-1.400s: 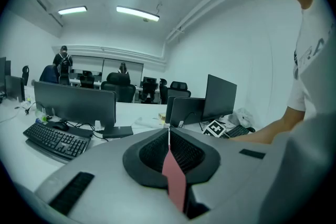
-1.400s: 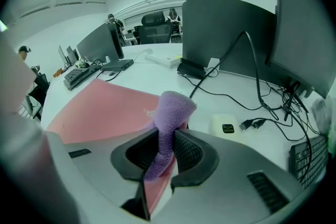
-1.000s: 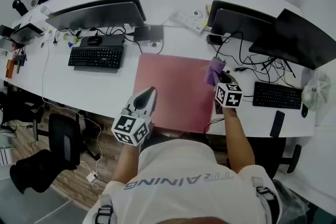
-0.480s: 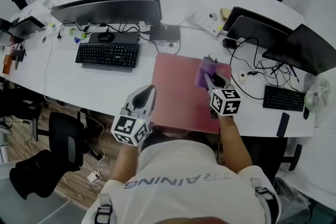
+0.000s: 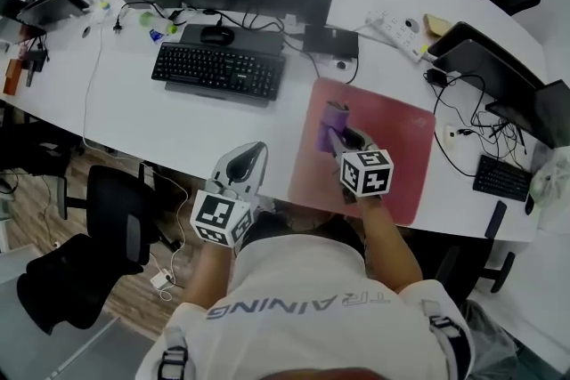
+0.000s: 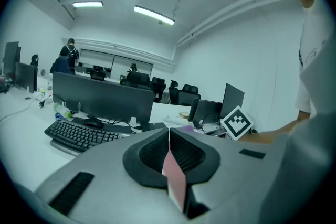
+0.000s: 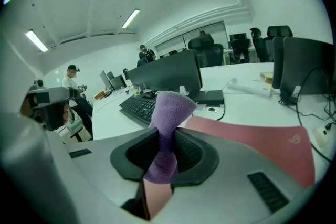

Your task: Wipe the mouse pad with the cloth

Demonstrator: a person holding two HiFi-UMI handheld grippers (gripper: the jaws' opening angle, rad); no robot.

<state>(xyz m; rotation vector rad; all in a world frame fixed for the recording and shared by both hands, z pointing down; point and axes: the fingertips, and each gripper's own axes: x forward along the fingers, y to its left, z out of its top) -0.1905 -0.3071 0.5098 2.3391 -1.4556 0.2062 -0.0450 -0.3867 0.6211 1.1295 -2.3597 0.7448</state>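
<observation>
your right gripper [image 5: 340, 138] had its fingers clamped on the purple cloth [image 5: 334, 117]. the cloth stood bunched out of them over the left part of the red mouse pad [image 5: 396, 147], toward its far-left corner. whether the cloth actually touched the pad, i couldn't tell. your left gripper [image 5: 252, 157] hung at the near edge of the tabletop [image 5: 178, 129], just left of the pad, its fingers pressed together on nothing.

by my reading a wiping stroke was in hand. to do it well, you needed the cloth's free end flat on the pad, not the fingertips, with steady downward pressure and overlapping strokes from edge to edge. the pad seemed to lie loose, so it could have slid toward the keyboard [image 5: 218, 71]. the idle left gripper could have pinned its near-left corner.
</observation>
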